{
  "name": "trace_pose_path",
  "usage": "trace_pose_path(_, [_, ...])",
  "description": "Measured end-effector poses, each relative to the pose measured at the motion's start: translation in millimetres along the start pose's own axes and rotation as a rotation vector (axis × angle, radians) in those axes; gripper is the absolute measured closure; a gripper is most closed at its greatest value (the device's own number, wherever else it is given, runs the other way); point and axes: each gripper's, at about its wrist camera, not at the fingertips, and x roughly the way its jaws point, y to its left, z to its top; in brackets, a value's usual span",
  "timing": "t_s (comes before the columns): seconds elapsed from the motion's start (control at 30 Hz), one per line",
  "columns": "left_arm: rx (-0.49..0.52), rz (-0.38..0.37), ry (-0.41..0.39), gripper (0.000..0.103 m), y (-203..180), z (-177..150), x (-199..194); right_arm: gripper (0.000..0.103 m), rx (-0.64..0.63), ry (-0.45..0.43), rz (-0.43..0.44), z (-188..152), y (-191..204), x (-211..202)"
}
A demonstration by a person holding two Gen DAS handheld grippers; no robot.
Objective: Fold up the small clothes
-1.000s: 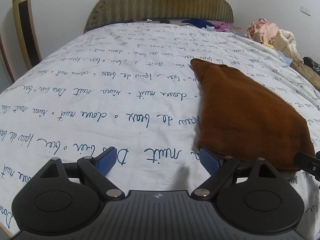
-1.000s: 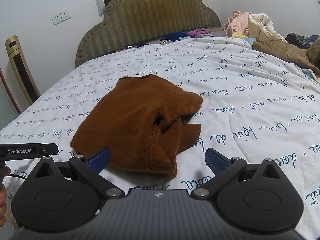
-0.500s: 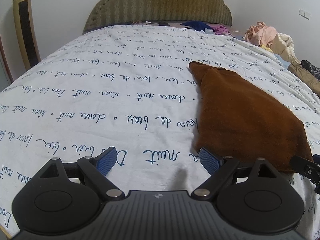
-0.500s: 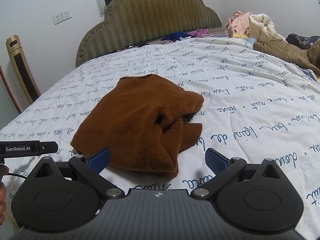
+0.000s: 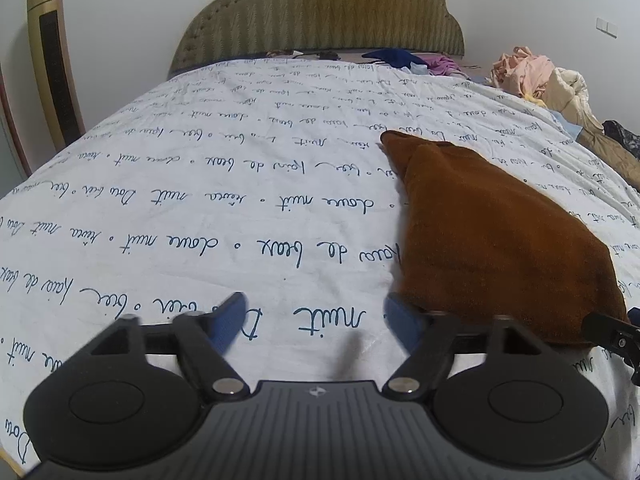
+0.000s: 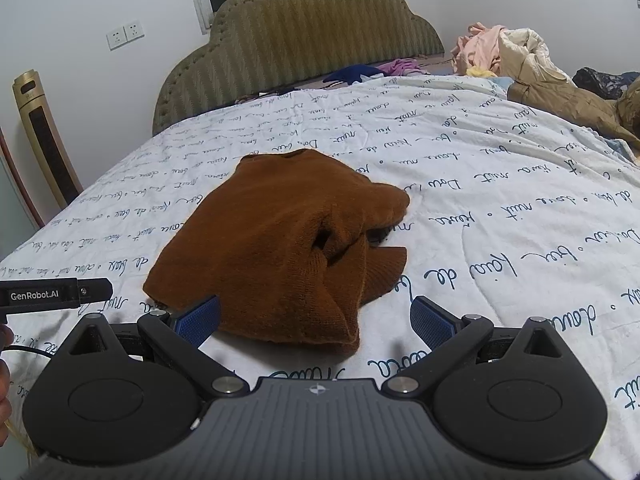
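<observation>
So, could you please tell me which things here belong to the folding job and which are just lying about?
Part of the job:
- brown sweater, bunched up on the bedspread
- left gripper, open
- right gripper, open

Just lying about:
- pile of clothes at the far right
- headboard
- gold tower fan

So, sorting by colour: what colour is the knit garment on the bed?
Rust brown, plain; the knit garment shows best in the right wrist view.
</observation>
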Motion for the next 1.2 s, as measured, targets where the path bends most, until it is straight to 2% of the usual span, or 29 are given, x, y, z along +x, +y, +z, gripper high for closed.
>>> trace_pose_path(0.07, [-0.004,-0.007,0.01,0.03,1.2,0.5,1.4,0.003,0.003,0.0,0.0,0.6,-0.6,0.2])
trace_pose_path(0.13, [-0.003,-0.008,0.0,0.038,1.2,0.1,0.2,0.003,0.004,-0.001,0.0,1.0,-0.8,0.1])
trace_pose_path(0.3, [0.001,-0.004,-0.012,0.038,0.5,2.1,-2.3,0.003,0.001,-0.001,0.0,1.1,-0.6,-0.4])
trace_pose_path(0.7, [-0.011,-0.006,0.001,0.029,2.8,4.3,-1.5,0.003,-0.005,0.003,0.0,0.6,0.8,0.4])
trace_pose_path(1.2, [0.0,0.001,-0.01,0.025,2.6,3.6,-2.2,0.003,-0.005,0.01,-0.004,-0.1,-2.3,1.2])
